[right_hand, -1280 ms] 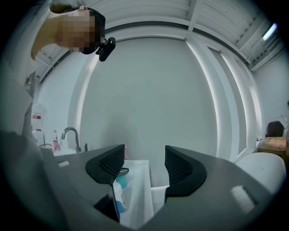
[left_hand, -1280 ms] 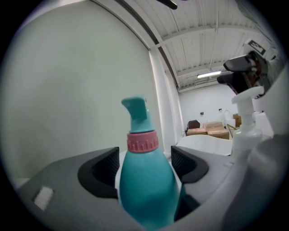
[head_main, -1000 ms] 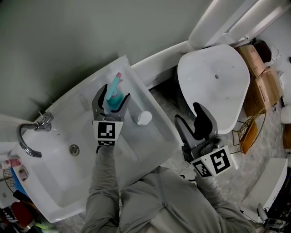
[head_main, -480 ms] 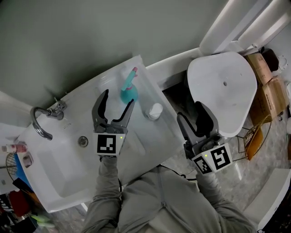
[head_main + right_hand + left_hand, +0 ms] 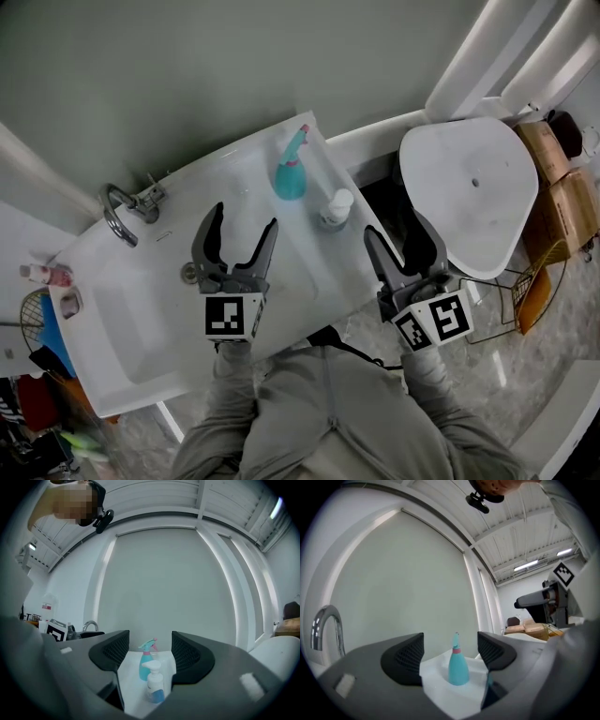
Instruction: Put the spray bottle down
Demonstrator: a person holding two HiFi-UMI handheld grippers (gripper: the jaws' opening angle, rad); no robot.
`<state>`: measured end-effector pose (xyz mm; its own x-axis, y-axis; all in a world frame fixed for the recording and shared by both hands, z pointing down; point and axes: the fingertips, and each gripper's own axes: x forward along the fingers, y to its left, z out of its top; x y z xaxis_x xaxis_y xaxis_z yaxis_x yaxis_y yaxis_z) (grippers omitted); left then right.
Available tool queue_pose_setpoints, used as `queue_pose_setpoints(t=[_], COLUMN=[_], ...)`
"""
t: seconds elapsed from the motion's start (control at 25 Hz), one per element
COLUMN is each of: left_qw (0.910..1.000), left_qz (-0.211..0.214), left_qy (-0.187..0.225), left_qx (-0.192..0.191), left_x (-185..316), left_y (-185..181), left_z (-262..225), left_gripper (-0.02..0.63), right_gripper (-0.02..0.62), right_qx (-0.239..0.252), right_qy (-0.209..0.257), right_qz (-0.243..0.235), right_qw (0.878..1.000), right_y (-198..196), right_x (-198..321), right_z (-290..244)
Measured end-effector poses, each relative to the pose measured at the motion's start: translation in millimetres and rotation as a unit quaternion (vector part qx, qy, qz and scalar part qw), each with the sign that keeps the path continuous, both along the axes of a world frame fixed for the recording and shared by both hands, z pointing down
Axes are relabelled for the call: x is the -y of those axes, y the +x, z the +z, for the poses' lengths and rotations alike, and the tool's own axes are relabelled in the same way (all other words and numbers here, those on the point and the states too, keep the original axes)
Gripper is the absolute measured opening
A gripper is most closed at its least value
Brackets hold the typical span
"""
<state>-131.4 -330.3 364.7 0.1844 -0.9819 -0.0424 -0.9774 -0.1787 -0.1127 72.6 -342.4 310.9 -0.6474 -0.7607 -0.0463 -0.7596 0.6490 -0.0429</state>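
1. Your L gripper (image 5: 244,221) is released: jaws wide apart, nothing between the pads.
2. The spray bottle (image 5: 292,170) stands upright straight ahead of the L jaw tips, well clear of them and touching neither jaw. In the left gripper view it (image 5: 458,667) shows centred in the gap, but further out.
3. Bottle look: teal cone-shaped body, wide at the base and narrowing to the neck. It has a pink collar ring and a teal trigger head w/ a pink nozzle tip.
4. It sits on the white sink ledge (image 5: 305,267), at the far corner by the grey wall.
5. Your R gripper (image 5: 394,230) is also slack: jaws apart, holding nothing.
6. A pump bottle (image 5: 335,208) w/ a white top stands ahead and to the L of the R jaws, just R of the spray bottle. In the right gripper view it (image 5: 153,685) is the nearer one, w/ the spray bottle (image 5: 146,663) behind it.
7. The faucet (image 5: 117,212) is off to the L of your L gripper.
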Motion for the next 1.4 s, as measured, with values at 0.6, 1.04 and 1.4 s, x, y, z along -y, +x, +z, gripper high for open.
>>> queue_pose_setpoints(t=[0.6,1.04,1.4], left_qw=[0.9996,0.9992,0.9999], left_qz=[-0.006,-0.001,0.011], left_qy=[0.017,0.032,0.004], left_qx=[0.021,0.024,0.008], left_x=[-120.4,-168.4,-173.7], left_y=[-8.9,-14.8,-6.7], left_z=[-24.7,-34.7,-39.9], left_gripper=[0.383,0.383,0.383], right_gripper=[0.276,0.275,0.275], right_qx=[-0.012,-0.02,-0.025], right_qy=[0.005,0.007,0.009], right_qz=[-0.001,0.008,0.012], right_qw=[1.0,1.0,1.0], right_y=[-17.4,-25.0,-27.1], right_x=[-96.5,-138.9,-145.5], right_z=[3.1,-0.3,-7.3])
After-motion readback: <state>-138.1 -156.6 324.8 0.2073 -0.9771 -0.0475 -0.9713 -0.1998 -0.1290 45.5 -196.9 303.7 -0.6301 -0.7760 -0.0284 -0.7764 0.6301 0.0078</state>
